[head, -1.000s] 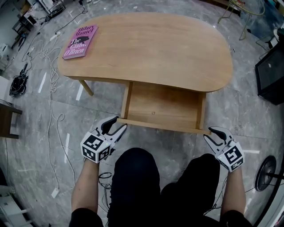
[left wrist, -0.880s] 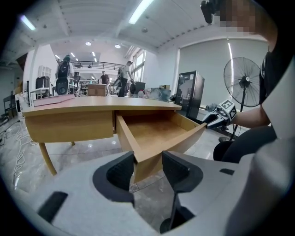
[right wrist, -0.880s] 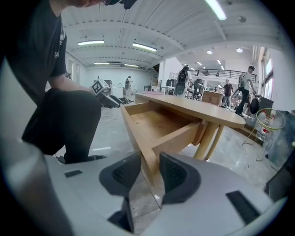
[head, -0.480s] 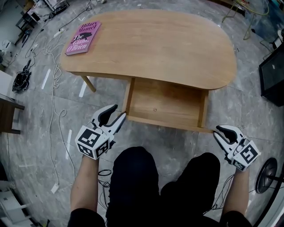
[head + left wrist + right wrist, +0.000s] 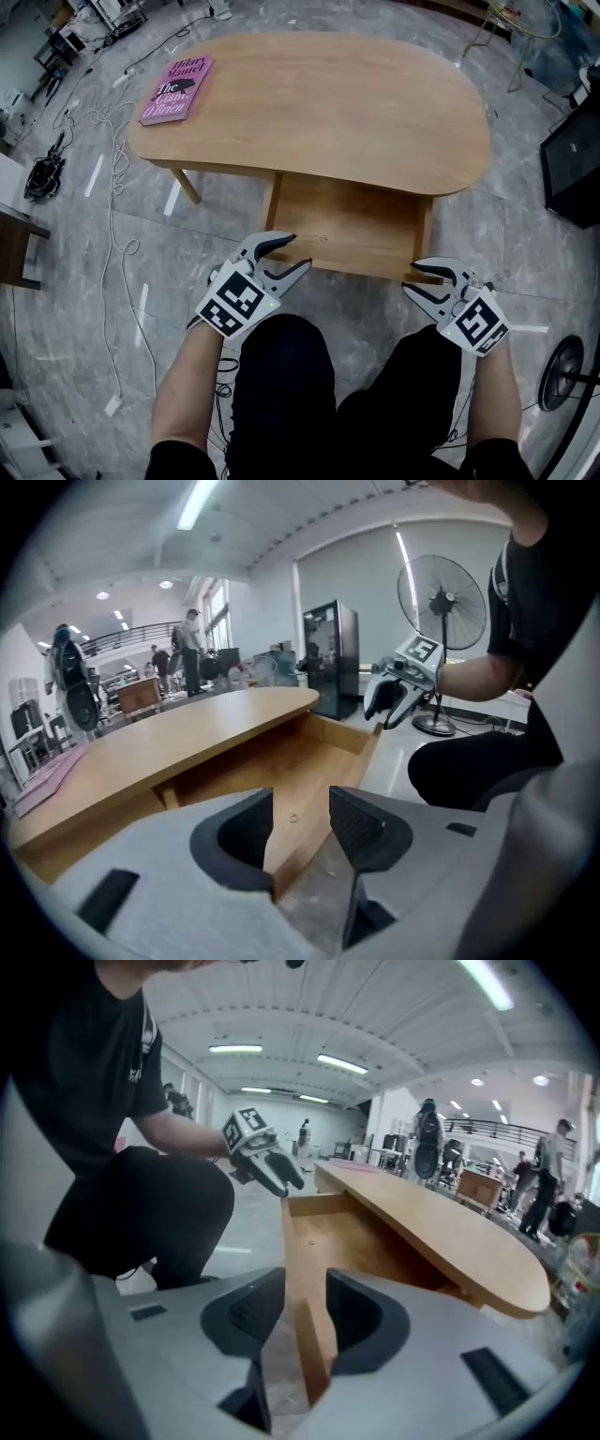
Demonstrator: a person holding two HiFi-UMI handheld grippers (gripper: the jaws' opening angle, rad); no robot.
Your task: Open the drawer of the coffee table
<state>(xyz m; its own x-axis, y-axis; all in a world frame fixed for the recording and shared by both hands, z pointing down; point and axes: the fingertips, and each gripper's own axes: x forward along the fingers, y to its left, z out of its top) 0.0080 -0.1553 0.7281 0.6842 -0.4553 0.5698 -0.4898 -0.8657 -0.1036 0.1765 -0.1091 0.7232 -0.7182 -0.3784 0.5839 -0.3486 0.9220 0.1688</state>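
Our left claw [image 5: 298, 251] hangs open at the front left corner of the pulled-out drawer [image 5: 352, 225] under the table [image 5: 319, 103], while our right claw [image 5: 410, 277], jaws just opening, straddles its front right corner.

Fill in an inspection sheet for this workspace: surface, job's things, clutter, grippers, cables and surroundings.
Surface: rounded light wooden coffee table, one book on its top.
Job's things: wooden drawer under the table, already pulled open; nothing seen inside.
Clutter: pink paperback book lying flat at the top's far-left end.
Grippers: left gripper open, drawer's front board between its jaws, not clamped; right gripper at the front's right corner, jaws have just been opening, board between them, not clamped.
Cables: white cable looping over the floor at left; black cable bundle beside it.
Surroundings: grey tiled floor; black cabinet at right.
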